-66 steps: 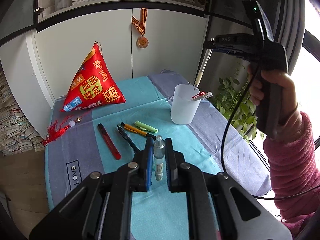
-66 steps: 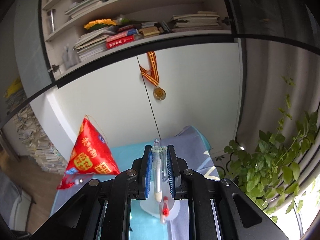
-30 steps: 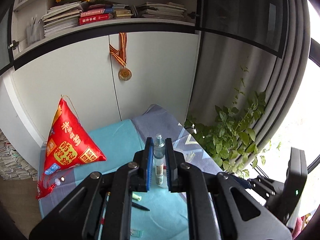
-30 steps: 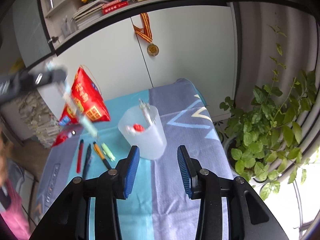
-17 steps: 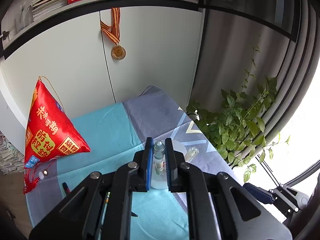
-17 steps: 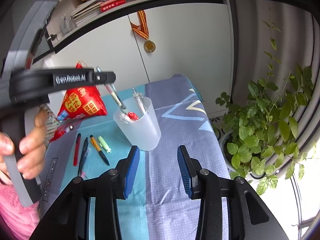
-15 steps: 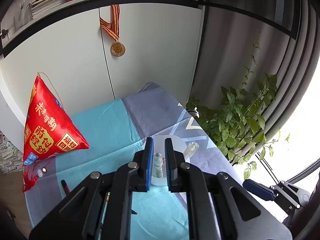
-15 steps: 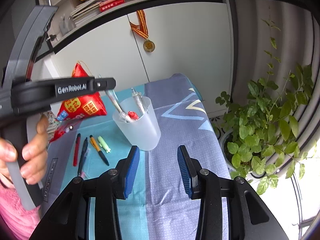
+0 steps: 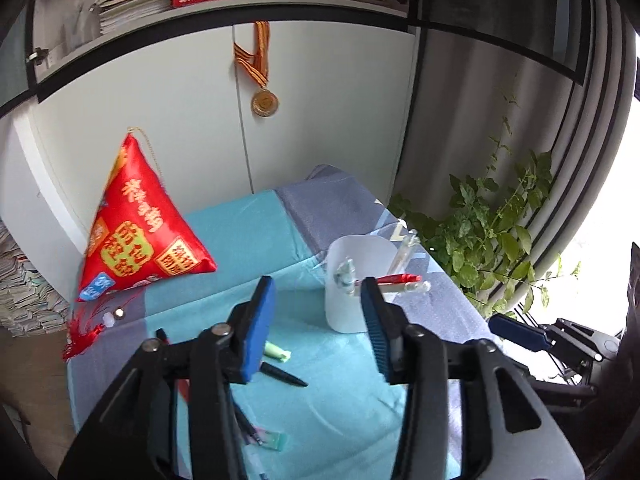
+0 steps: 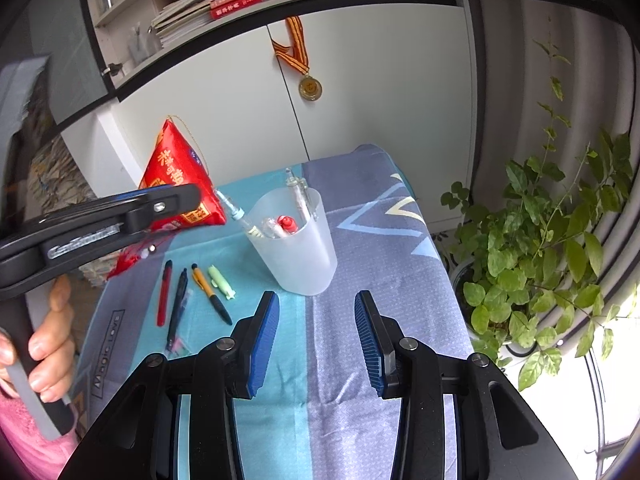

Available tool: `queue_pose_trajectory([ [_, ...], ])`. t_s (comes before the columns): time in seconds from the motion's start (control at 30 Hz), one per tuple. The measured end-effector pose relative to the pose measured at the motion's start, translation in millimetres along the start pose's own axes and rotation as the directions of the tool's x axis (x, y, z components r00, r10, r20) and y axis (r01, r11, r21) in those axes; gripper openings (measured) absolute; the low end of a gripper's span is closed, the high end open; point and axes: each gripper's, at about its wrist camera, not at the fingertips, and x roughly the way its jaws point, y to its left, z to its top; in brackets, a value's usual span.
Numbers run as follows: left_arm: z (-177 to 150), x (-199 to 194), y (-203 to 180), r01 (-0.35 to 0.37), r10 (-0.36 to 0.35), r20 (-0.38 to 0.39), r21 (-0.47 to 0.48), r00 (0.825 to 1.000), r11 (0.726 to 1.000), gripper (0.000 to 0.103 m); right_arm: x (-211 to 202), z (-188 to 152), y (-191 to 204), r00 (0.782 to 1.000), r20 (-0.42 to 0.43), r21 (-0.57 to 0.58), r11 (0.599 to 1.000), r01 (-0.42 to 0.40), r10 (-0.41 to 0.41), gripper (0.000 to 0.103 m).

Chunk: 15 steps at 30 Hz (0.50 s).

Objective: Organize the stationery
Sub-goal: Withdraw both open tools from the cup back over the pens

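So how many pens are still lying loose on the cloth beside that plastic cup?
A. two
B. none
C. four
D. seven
C: beside the cup lie a red pen, a dark blue pen, an orange-and-black pen and a short green pen.

Frosted white cup [image 10: 298, 252] at frame centre; teal-and-grey cloth [image 10: 376, 280] with pale chevrons beneath; red pen [image 10: 164, 294], orange-black pen [image 10: 211, 294], pale green marker [image 10: 221, 282] left of it; red-and-gold pouch [image 9: 138, 236] at left; blue gripper pads [image 10: 262, 334]
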Motion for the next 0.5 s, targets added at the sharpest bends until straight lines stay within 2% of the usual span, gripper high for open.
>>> queue_pose_trajectory([
  [0.07, -12.1, -8.9, 13.2, -0.052, 0.052, 0.009, 0.000, 0.999, 0.999, 0.046, -0.2, -1.0, 5.2, 1.000, -0.002, -0.015, 1.000, -0.007, 0.007, 0.040],
  [0.17, -35.7, -7.9, 36.4, -0.110, 0.108, -0.042, -0.032, 0.993, 0.993, 0.045, 2.2, -2.8, 16.1, 1.000, -0.009, -0.039, 0.999, -0.019, 0.019, 0.040],
  [0.33, -82.7, 8.3, 60.6, -0.103, 0.085, -0.178, -0.099, 0.980, 0.990, 0.044, 12.1, -8.4, 40.6, 0.998, -0.046, -0.093, 0.994, -0.051, 0.046, 0.040],
  [0.4, -101.5, 15.5, 63.7, -0.081, 0.055, -0.221, -0.115, 0.974, 0.990, 0.044, 16.9, -11.3, 51.7, 0.996, -0.066, -0.122, 0.991, -0.060, 0.052, 0.040],
  [0.5, -121.6, 25.3, 59.5, -0.062, 0.036, -0.267, -0.089, 0.963, 0.994, 0.044, 22.8, -14.7, 64.2, 0.995, -0.091, -0.152, 0.986, -0.064, 0.050, 0.040],
])
